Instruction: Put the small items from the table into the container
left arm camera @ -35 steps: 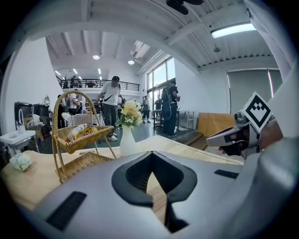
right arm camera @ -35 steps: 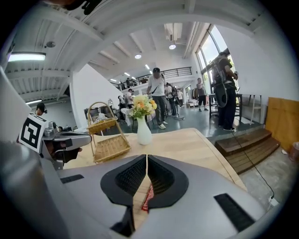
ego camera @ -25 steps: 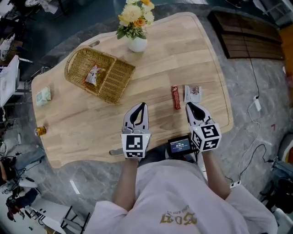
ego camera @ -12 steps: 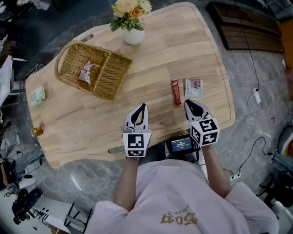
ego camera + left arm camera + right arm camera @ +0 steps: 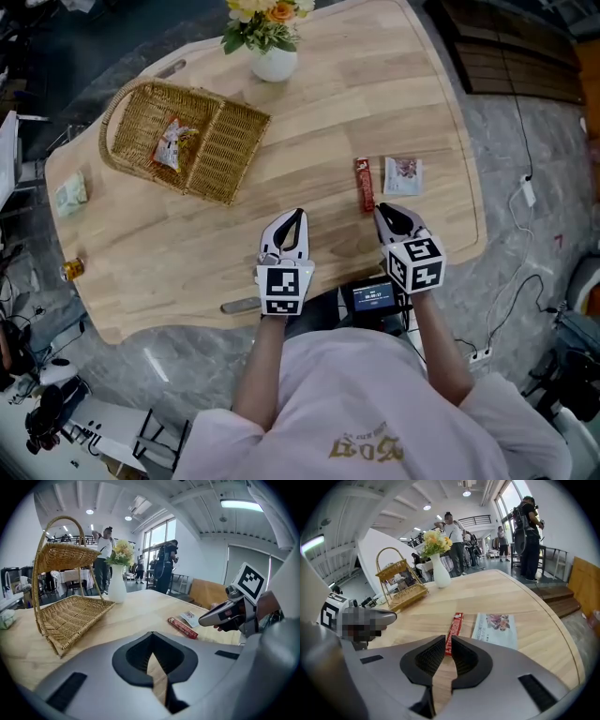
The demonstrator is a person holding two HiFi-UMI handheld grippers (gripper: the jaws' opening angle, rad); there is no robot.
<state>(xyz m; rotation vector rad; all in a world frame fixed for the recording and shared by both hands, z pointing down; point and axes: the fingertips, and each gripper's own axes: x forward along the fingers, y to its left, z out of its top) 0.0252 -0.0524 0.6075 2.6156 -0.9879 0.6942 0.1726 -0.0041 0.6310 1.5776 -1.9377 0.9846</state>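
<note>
A: Where are the tongs?
B: Both at the near edge of the bench. The left tongs are closed tip to tip, with nothing in them. The right tongs are opening, only a slit apart, with nothing between.
A: And the items?
B: A red bar lies just ahead of the right tongs, with a flat sachet beside it. One packet sits in the basket. At the left edge are a pale packet and something small – perhaps a can.
</note>
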